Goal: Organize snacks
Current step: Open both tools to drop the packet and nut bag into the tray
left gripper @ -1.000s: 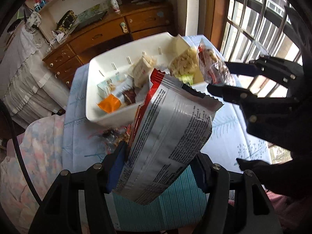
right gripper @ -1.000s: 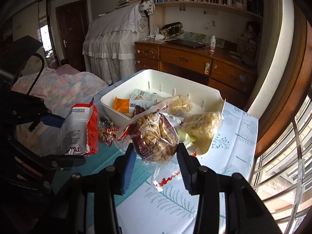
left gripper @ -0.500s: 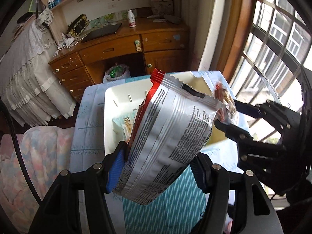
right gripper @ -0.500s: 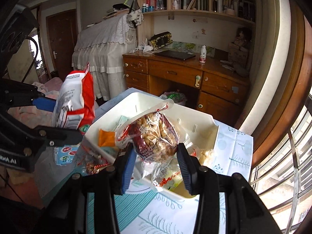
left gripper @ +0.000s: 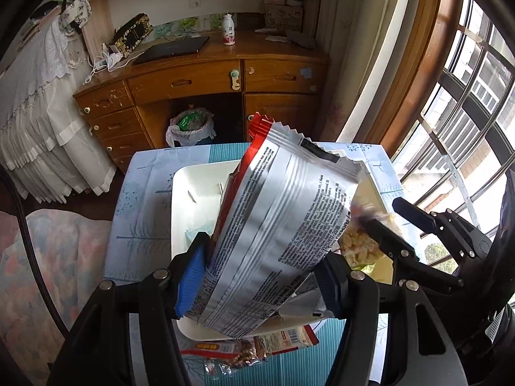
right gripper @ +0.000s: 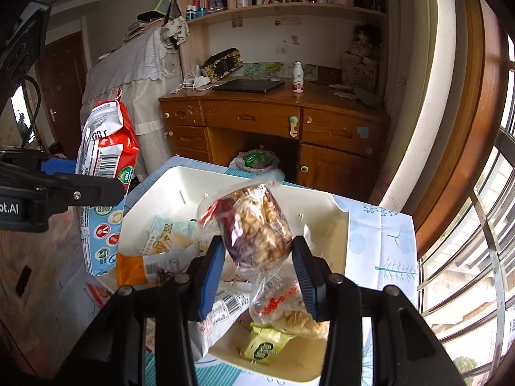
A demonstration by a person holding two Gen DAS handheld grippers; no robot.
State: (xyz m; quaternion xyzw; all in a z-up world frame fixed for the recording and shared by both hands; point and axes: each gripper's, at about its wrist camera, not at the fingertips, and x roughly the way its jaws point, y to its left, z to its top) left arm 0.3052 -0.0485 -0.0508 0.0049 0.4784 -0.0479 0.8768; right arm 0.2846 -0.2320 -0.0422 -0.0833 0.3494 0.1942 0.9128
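Note:
A big silver and red snack bag (left gripper: 276, 225) stands upright between the blue pads of my left gripper (left gripper: 260, 281), which is shut on its lower part. It hangs above the white bin (left gripper: 180, 212) and hides most of it. My right gripper (right gripper: 257, 270) is shut on a clear bag of brown snacks (right gripper: 254, 225), held over the middle of the white bin (right gripper: 325, 206). In the right wrist view the left gripper (right gripper: 83, 177) and its bag (right gripper: 106, 148) hover at the bin's left edge. In the left wrist view the right gripper (left gripper: 383, 214) shows at the right.
Inside the bin lie an orange packet (right gripper: 135, 268), a green packet (right gripper: 264, 347) and a clear bag with red print (right gripper: 283, 302). Loose packets (left gripper: 244, 350) lie on the blue tablecloth (left gripper: 141, 193) before the bin. A wooden desk (left gripper: 193, 80) stands behind, window bars (left gripper: 466, 96) to the right.
Both grippers have carried their bags forward over the bin, which now lies beneath them. The views have swung toward the desk. Neither grip has changed.

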